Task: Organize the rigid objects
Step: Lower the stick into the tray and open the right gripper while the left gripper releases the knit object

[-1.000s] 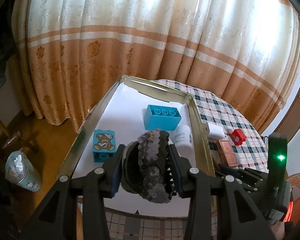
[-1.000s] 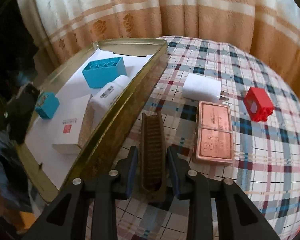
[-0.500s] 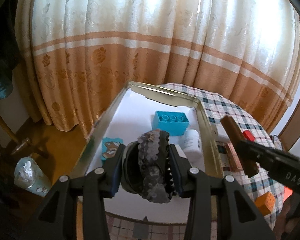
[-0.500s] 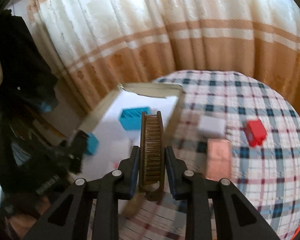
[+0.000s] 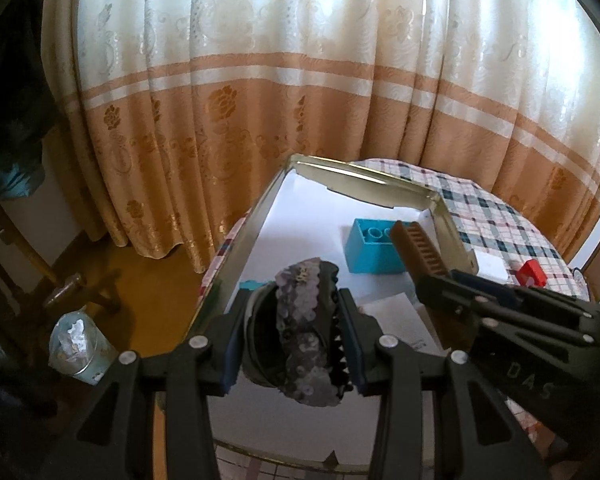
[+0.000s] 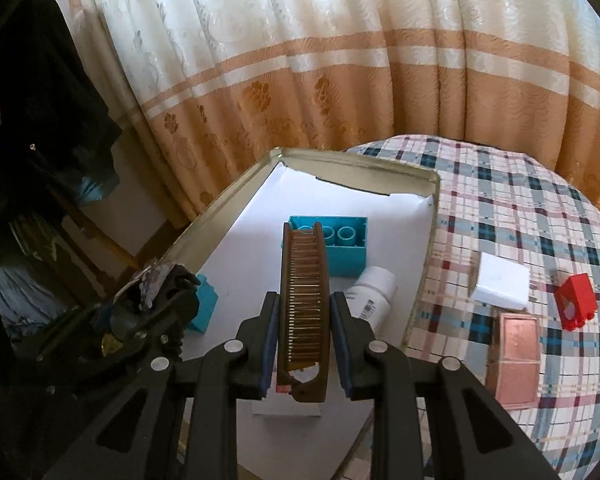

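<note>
Hovering inside the tray's gold rim (image 6: 428, 236), both tools grip items.

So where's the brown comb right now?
The brown comb is clamped in the right claw, held above the tray, with the long blue block just beyond its tip.

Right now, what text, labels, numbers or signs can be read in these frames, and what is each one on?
"DAS": raised letters on the right gripper's arm, left wrist view.
White bottle: a barcode label, print too small to read.
White box in the tray: faint print, too blurred to read.
Pink case: embossed surface, nothing legible.
Comb, blue block, red block: no text visible.
</note>
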`<state>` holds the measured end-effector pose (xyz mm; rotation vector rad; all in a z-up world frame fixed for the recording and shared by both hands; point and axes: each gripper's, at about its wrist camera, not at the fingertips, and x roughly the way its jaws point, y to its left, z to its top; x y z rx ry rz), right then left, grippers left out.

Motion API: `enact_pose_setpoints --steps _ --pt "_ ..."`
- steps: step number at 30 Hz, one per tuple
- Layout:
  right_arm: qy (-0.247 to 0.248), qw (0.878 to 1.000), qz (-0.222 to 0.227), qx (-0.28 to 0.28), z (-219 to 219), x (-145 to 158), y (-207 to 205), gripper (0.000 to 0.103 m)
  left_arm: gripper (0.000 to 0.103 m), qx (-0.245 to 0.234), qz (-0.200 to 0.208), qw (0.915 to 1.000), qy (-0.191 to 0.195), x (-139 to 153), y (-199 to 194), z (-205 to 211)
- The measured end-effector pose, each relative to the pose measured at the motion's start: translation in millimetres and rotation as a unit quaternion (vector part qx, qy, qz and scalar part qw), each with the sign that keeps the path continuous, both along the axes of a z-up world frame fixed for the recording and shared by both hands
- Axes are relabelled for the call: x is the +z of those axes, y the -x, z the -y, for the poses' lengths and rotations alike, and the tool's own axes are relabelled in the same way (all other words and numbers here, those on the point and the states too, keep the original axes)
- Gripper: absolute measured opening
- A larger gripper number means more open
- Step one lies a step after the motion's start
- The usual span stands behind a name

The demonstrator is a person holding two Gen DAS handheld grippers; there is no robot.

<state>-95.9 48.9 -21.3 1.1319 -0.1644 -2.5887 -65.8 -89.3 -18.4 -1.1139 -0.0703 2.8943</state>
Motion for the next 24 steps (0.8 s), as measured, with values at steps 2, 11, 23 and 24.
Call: enact_pose_setpoints --steps 2,11,23,24 --pt "0.001 1.000 0.004 0.001 1.9 -2.2 4.2 0.028 0.042 0.003 0.002 1.0000 0.002 -1.3 1.7 -0.1" --pt "0.028 1.000 0.013 -0.002 -5.6 -6.4 2.8 0.043 0.059 0.027 0.004 0.9993 0.025 -3.4 3.5 2.2" --pt "0.086 0.994 -0.020 -0.070 -50.3 1.9 -16.1 0.077 0.102 0.071 -0.027 0.9971 0.013 9.7 -7.8 9.5" --pt "0.086 0.994 -0.021 -0.071 -50.6 2.3 -16.2 0.077 0.102 0.066 -0.029 0.9972 0.020 10.0 -8.5 6.0"
